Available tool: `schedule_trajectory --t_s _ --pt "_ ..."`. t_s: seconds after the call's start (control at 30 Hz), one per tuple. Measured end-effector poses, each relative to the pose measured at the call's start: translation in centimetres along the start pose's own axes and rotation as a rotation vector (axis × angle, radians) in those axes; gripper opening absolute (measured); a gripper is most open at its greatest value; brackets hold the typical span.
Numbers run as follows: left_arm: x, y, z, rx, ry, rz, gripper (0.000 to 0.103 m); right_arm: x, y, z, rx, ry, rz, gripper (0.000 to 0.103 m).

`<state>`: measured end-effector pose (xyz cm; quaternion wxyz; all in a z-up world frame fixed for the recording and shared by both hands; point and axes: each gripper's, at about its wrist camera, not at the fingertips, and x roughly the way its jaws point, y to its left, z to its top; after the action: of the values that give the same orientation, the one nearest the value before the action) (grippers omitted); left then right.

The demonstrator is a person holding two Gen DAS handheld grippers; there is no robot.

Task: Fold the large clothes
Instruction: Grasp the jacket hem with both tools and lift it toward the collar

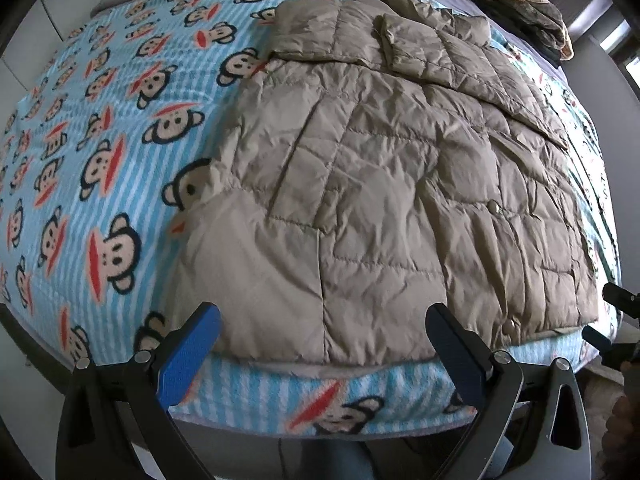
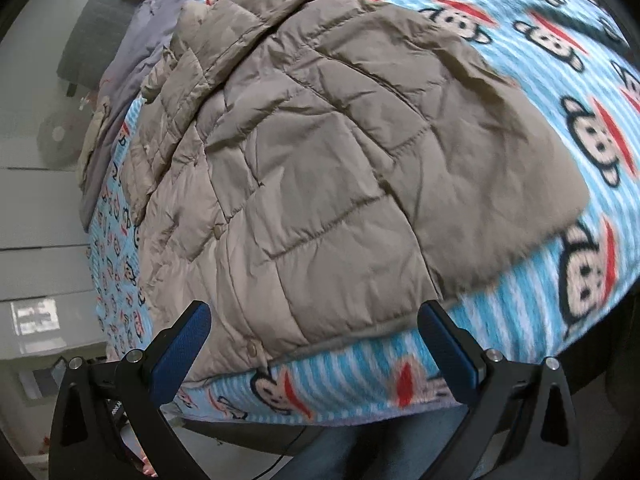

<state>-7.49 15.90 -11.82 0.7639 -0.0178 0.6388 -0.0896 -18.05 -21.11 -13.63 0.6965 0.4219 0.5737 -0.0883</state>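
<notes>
The jacket (image 1: 380, 184) lies flat on the bed, over the monkey-print blanket (image 1: 100, 160), long axis running from hem toward 12 o'clock. Both tongs stand apart, holding nothing. The left tongs (image 1: 324, 344) face the hem at 12 o'clock, just short of it; the right tongs (image 2: 316, 340) likewise, near the snap-button edge. Neither looks clearly nearer.
</notes>
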Motion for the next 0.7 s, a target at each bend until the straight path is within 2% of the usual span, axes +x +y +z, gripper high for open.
schedule_trajectory --t_s 0.17,0.27,0.33,0.5,0.7 --pt "-0.6 0.8 -1.2 -0.05 -0.006 -0.031 0.102 -0.4 -1.9 -0.7 0.045 0.015 -0.016 0.103" --pt "-0.1 2.2 -2.0 -0.141 0.014 -0.087 0.102 -0.2 -3.4 -0.7 0.084 0.037 -0.006 0.103" --pt "1.1 3.3 -2.8 -0.237 0.058 -0.12 0.102 0.0 -4.6 -0.4 0.122 0.059 0.012 0.103" --pt "3.6 4.5 -4.4 -0.382 0.104 -0.21 0.102 0.2 -8.0 0.4 0.236 0.072 0.112 0.103" --pt "5.7 5.7 -4.7 -0.532 0.105 -0.378 0.102 1.6 -10.9 1.5 0.364 0.078 0.26 0.103"
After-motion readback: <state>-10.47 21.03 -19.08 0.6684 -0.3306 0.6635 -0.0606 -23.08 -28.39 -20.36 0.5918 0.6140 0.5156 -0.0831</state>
